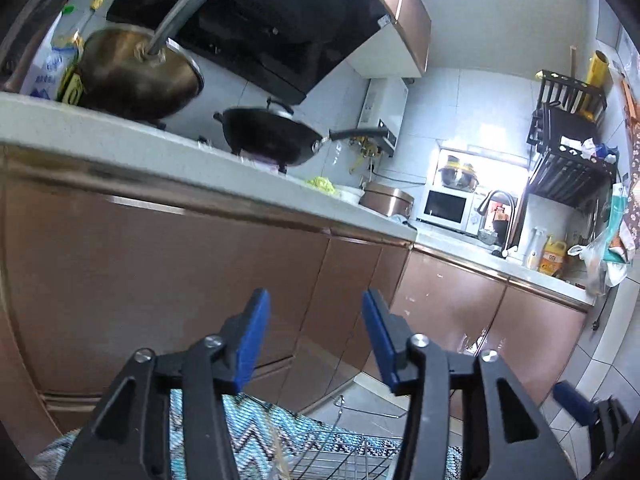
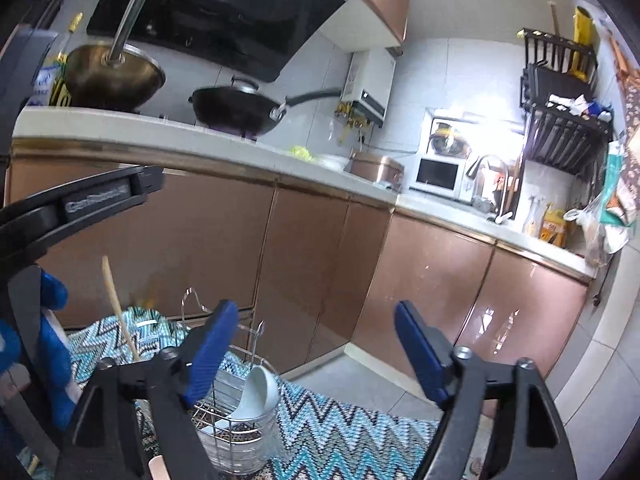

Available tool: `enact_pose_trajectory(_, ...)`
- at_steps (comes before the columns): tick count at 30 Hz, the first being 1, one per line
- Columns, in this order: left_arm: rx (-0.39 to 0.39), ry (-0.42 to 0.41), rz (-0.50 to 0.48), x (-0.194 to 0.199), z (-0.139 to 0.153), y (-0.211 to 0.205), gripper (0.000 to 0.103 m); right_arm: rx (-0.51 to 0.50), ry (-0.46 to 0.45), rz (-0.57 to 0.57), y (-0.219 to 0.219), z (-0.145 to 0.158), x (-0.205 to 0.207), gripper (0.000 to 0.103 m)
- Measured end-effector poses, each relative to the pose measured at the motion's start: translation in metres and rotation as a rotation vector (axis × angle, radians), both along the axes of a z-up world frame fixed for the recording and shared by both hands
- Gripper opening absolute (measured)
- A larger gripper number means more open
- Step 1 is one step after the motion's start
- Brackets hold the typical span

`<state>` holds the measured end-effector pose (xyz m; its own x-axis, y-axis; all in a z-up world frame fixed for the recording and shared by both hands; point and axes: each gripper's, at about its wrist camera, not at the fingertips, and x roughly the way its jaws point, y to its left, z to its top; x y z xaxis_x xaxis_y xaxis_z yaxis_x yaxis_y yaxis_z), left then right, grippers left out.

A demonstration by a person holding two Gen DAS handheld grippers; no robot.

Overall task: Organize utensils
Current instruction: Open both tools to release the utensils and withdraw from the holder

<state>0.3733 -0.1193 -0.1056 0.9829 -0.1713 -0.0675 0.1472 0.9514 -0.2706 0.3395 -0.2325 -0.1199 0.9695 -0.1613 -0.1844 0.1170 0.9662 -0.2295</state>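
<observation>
A wire utensil holder [image 2: 236,412] stands on a zigzag-patterned cloth [image 2: 340,428] in the right wrist view, below my right gripper [image 2: 316,340]. A white ladle [image 2: 256,392] lies in its front cup, and a wooden utensil handle [image 2: 118,308] sticks up from its left side. The right gripper is open and empty, just above and in front of the holder. My left gripper [image 1: 316,328] is open and empty too, above the holder's wire rim [image 1: 352,440]. The left gripper's body shows at the left of the right wrist view [image 2: 80,200].
Brown cabinet doors [image 1: 160,272] run under a white counter [image 1: 160,140] ahead. A brass pan [image 1: 136,76] and a black wok [image 1: 272,136] sit on the stove. A microwave [image 1: 448,206], sink tap [image 1: 500,208] and black dish rack [image 1: 568,152] stand at the far right.
</observation>
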Motion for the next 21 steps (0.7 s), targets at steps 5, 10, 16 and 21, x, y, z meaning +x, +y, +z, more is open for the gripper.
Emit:
enact_pose_trajectory(5, 0.051, -0.001, 0.005, -0.043, 0.035, 0.026, 0.063, 0.053, -0.016, -0.010, -0.008, 0.029, -0.037, 0.098)
enact_pose_trajectory(10, 0.067, -0.014, 0.032, -0.095, 0.064, 0.056, 0.074, 0.109, -0.047, 0.000, -0.012, 0.062, -0.087, 0.100)
enact_pose_trajectory(16, 0.069, -0.033, 0.072, -0.160, 0.093, 0.093, 0.083, 0.163, -0.144, 0.005, -0.009, 0.103, -0.162, 0.103)
enact_pose_trajectory(21, 0.107, -0.022, 0.086, -0.209, 0.112, 0.117, 0.083, 0.191, -0.211, 0.020, -0.010, 0.128, -0.216, 0.103)
